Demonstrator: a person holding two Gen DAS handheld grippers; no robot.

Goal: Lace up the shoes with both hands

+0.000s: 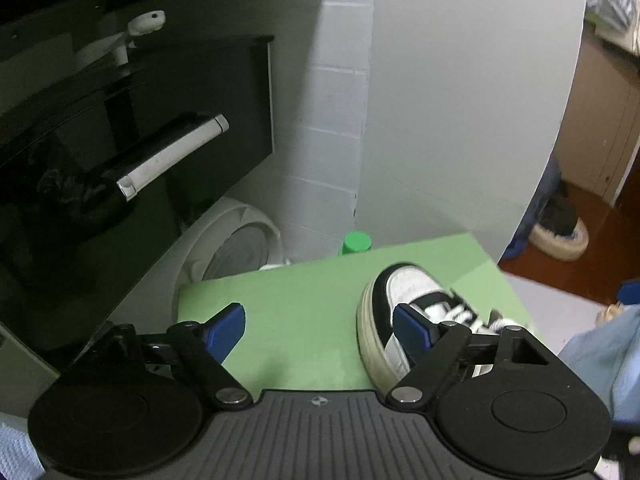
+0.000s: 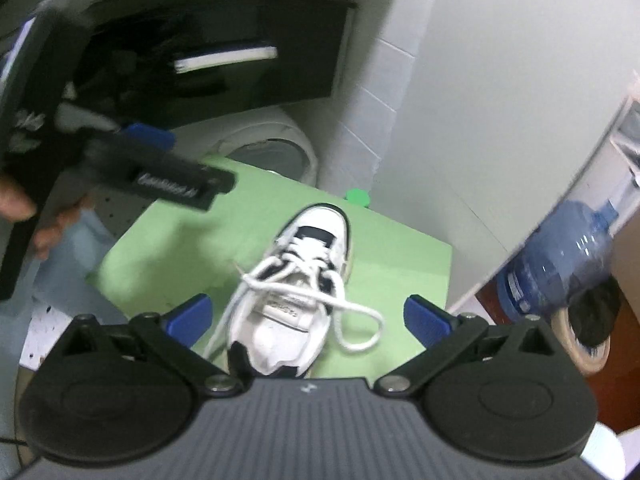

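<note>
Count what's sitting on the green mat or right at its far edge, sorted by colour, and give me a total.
Black-and-white: 1, the sneaker
White: 1, its lace
Green: 1, the round cap behind the green mat
Total: 3

Right gripper (image 2: 308,320) spread wide above shoe (image 2: 296,292) on green surface (image 2: 392,248), loose lace (image 2: 356,320) toward 3 o'clock, left gripper (image 2: 160,160) at 10 o'clock

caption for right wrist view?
Open right tongs above black-and-white sneaker on green mat, white laces loose.
</note>
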